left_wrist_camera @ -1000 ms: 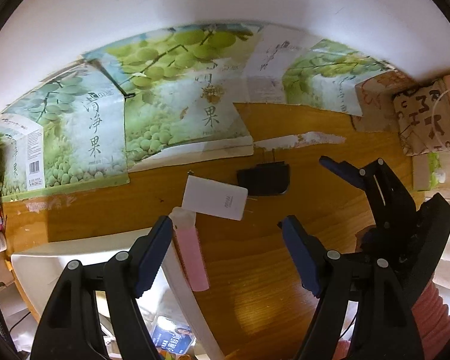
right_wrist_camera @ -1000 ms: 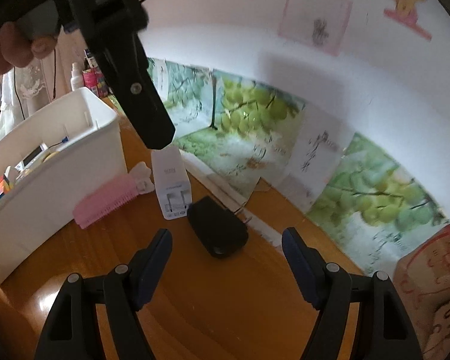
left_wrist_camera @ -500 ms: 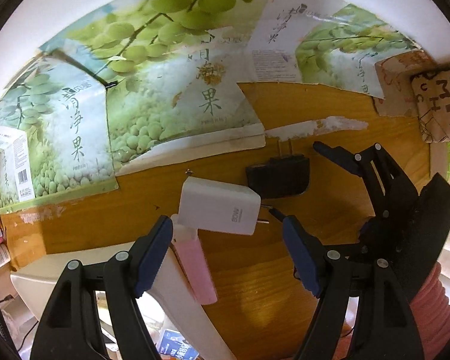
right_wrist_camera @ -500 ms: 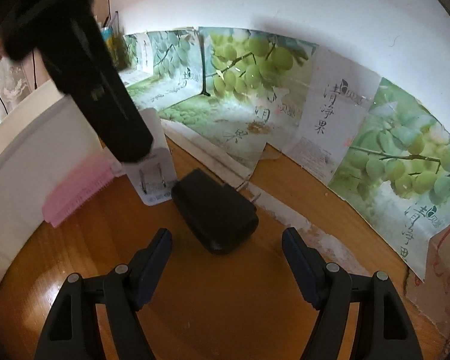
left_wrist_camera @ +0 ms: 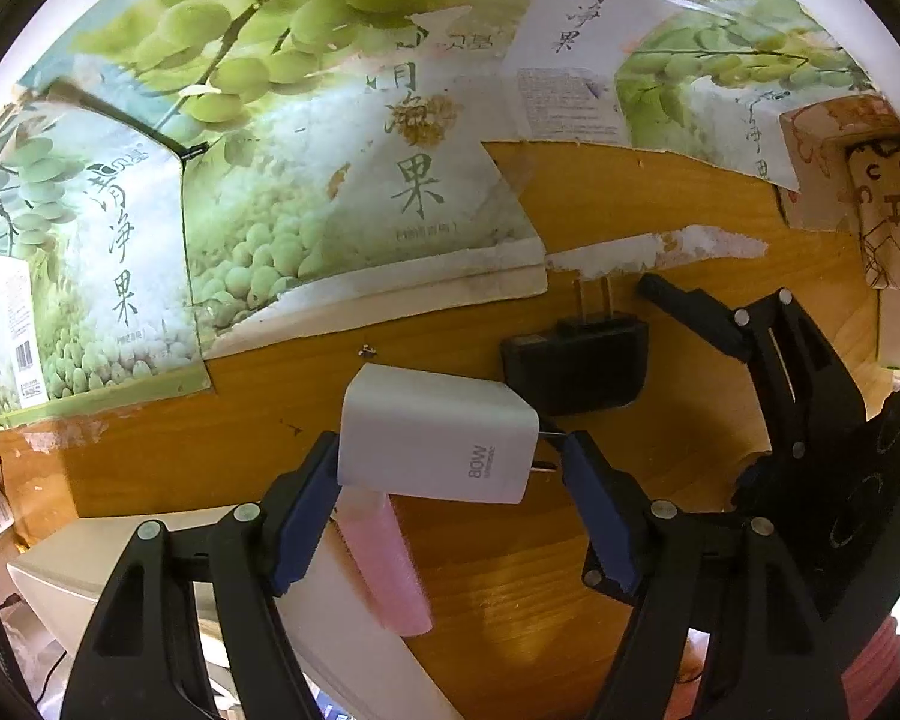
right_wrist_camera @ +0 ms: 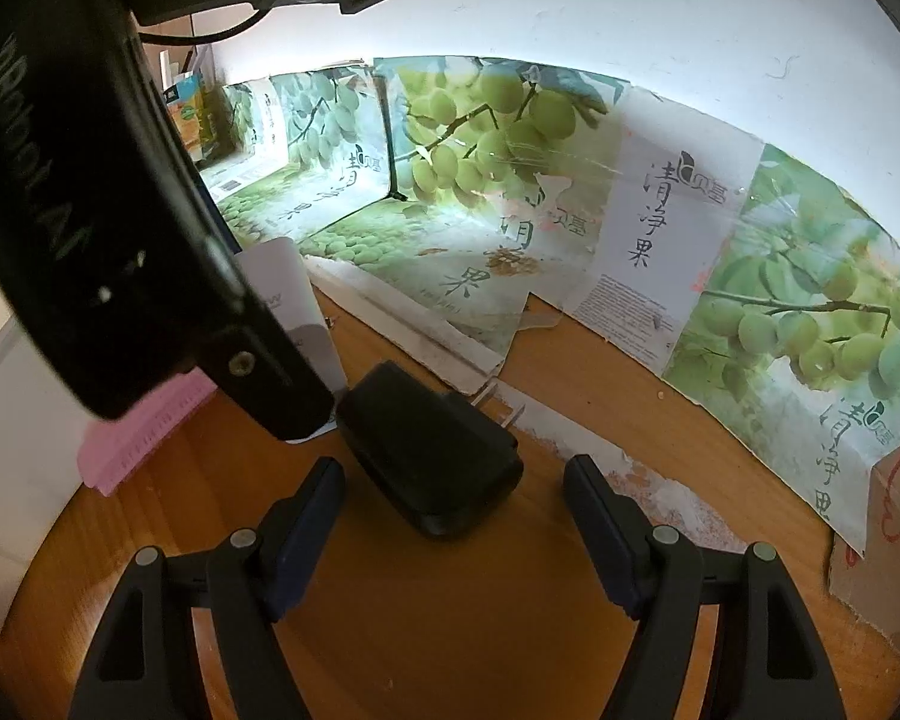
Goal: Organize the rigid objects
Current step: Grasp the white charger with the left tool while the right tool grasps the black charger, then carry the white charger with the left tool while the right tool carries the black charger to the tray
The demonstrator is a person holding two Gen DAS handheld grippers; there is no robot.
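My two tongs over the chargers

My left gripper (left_wrist_camera: 450, 468) brackets the white charger (left_wrist_camera: 435, 435), jaws spread; my right gripper (right_wrist_camera: 453, 495) gapes before the black charger (right_wrist_camera: 429, 459).

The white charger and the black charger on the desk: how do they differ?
Colour: the white charger is pale with grey "80W" print; the black charger is dark and shows no print.
Prongs: the white charger's point right, toward the left gripper's finger; the black charger's point at the grape poster.
Place: the white charger sits between the left gripper's open fingers, the black charger in front of the open right gripper.
Both are two-prong plugs.
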